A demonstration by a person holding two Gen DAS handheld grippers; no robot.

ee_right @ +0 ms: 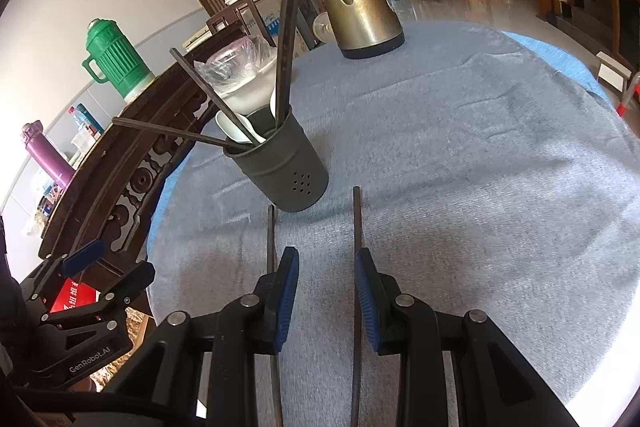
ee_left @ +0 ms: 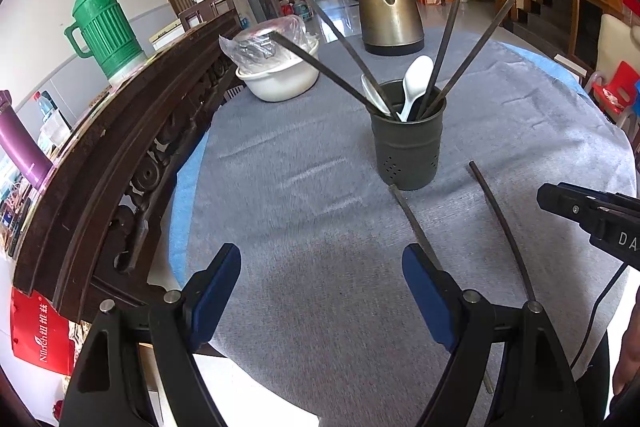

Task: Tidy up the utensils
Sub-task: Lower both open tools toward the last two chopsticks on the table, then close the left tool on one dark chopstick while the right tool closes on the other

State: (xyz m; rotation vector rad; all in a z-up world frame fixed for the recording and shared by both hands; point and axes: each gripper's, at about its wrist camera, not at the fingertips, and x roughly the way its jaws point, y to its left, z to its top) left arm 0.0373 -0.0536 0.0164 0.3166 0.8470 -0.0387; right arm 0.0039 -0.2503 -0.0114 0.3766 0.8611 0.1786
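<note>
A dark utensil holder [ee_left: 408,147] [ee_right: 280,167] stands on the grey tablecloth with several dark chopsticks and white spoons [ee_left: 416,83] in it. Two loose dark chopsticks lie on the cloth in front of it. One chopstick [ee_left: 416,227] runs under my left gripper's right finger, the other chopstick [ee_left: 504,231] lies further right. My left gripper [ee_left: 322,291] [ee_right: 112,263] hovers open, with bare cloth between its pads. My right gripper [ee_right: 326,301] [ee_left: 592,215] hangs above the two chopsticks [ee_right: 272,243] [ee_right: 357,223], its jaws narrowly apart with nothing between them.
A brass-coloured kettle [ee_left: 390,11] stands at the table's far side. A white bowl [ee_left: 280,75] with a plastic bag sits far left. A dark carved wooden rail [ee_left: 120,163] borders the table's left edge, with a green thermos [ee_left: 106,31] and a purple bottle [ee_left: 22,147] behind it.
</note>
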